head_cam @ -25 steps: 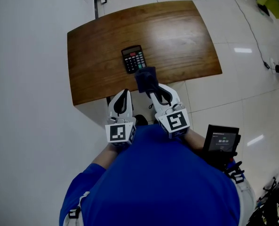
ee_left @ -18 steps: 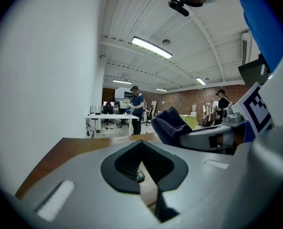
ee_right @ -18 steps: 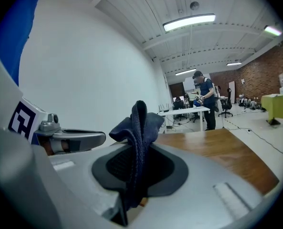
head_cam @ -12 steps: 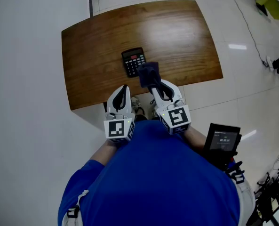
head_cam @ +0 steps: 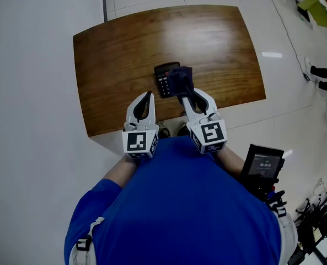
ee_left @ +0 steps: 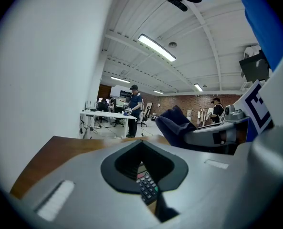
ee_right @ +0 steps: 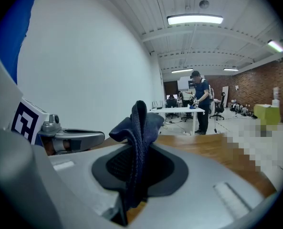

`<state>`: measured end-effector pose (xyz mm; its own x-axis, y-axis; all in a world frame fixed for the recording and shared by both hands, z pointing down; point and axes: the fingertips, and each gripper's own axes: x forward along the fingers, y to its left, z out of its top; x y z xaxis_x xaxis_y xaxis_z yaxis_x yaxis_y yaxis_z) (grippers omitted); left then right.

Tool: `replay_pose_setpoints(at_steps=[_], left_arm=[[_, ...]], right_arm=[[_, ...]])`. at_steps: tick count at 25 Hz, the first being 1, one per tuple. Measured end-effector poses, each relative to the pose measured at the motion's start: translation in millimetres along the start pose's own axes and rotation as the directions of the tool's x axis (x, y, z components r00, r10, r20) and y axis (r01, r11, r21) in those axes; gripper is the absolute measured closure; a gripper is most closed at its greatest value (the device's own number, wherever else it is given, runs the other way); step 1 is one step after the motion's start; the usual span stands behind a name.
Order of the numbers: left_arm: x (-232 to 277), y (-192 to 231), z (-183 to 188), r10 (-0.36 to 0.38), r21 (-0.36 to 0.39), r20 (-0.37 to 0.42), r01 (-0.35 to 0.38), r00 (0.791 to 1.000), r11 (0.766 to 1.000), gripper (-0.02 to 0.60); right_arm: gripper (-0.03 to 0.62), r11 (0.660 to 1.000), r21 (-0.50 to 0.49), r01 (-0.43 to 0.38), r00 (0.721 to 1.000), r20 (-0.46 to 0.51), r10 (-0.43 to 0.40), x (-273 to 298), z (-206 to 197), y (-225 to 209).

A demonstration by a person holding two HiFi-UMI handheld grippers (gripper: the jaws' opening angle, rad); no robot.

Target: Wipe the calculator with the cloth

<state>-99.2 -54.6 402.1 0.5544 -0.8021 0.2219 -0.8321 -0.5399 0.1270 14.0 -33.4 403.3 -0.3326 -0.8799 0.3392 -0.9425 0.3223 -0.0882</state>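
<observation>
On the wooden table (head_cam: 113, 65) in front of you, the calculator (head_cam: 163, 83) lies keys up near the edge closest to you, about midway along it. Your right gripper (head_cam: 184, 94) reaches in from 5 o'clock of the calculator. Its jaws are clamped on the dark blue cloth (head_cam: 180, 76), which bunches out past the tips and covers the calculator's 3 o'clock side in the head view. From there you cannot tell whether the cloth is touching the keys. In the right gripper view the cloth (ee_right: 137, 123) rises out of the pinching jaws of that gripper (ee_right: 140, 147) as a folded ridge, with bare table wood (ee_right: 203, 143) beyond it at 3 o'clock.

Your left gripper (head_cam: 147, 96) sits at 7 o'clock of the calculator, over the table's near edge and apart from the right one, its jaws pressed together with nothing held between them. In the left gripper view its tips (ee_left: 142, 142) meet, and through the opening behind them you see the calculator's keys (ee_left: 147, 185) below. The cloth (ee_left: 175, 122) and the right gripper (ee_left: 213, 135) show at 2 o'clock of that opening, the cloth lifted above the wood.

Far behind, a person (ee_right: 198, 99) stands at a white desk (ee_right: 177, 111)
</observation>
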Motion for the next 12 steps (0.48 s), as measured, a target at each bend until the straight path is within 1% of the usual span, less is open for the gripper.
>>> replay_pose_setpoints(at_steps=[5,8,12], left_arm=[[1,7,7,-0.006,-0.014,-0.009,0.006,1.0,1.0,0.575],[-1,3,1,-0.007,-0.015,-0.028,0.006,1.0,1.0,0.575],[-13,0,-6,0.021,-0.001,-0.041,-0.021,0.999,1.0,0.575]], right_arm=[[0.531,1.0,0.002,0.004,1.0,-0.011,-0.004,9,8,3],[0.531,1.0,-0.001,0.002,1.0,-0.014,-0.002,7,4,2],[0.531,1.0,0.001,-0.013,0.999,-0.041,0.013,1,1,8]])
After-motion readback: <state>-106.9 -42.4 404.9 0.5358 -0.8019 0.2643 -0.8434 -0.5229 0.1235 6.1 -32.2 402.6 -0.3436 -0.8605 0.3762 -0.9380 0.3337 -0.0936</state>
